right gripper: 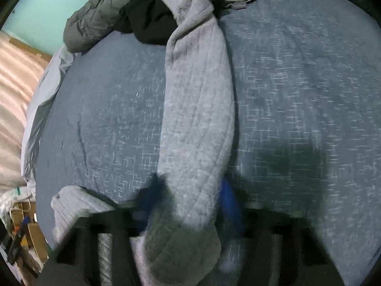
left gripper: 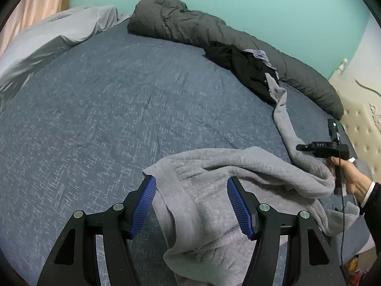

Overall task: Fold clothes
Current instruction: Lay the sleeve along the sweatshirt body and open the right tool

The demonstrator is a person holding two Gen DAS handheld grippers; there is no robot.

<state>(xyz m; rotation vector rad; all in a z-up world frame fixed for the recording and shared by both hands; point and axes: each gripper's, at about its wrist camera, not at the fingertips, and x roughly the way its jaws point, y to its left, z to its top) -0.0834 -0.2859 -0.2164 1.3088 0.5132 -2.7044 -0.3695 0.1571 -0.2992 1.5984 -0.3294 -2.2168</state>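
The grey quilted fleece garment point(left gripper: 214, 190) sprawls unfolded at the blue bed's point(left gripper: 95, 109) near edge. The left hand-held gripper point(left gripper: 191, 205) gapes around it; the right hand-held gripper point(right gripper: 188, 205) is blurred, its state unclear. Dragging could snag the black clothes point(left gripper: 238, 59).

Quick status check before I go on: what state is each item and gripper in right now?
Grey garment: unfolded, rumpled, one long part stretched across the bed.
Left gripper: open, astride the garment's edge.
Right gripper: blurred; garment between its fingers, closure unclear.
Black clothing: heaped, unfolded.
Dark duvet: rolled along the wall.
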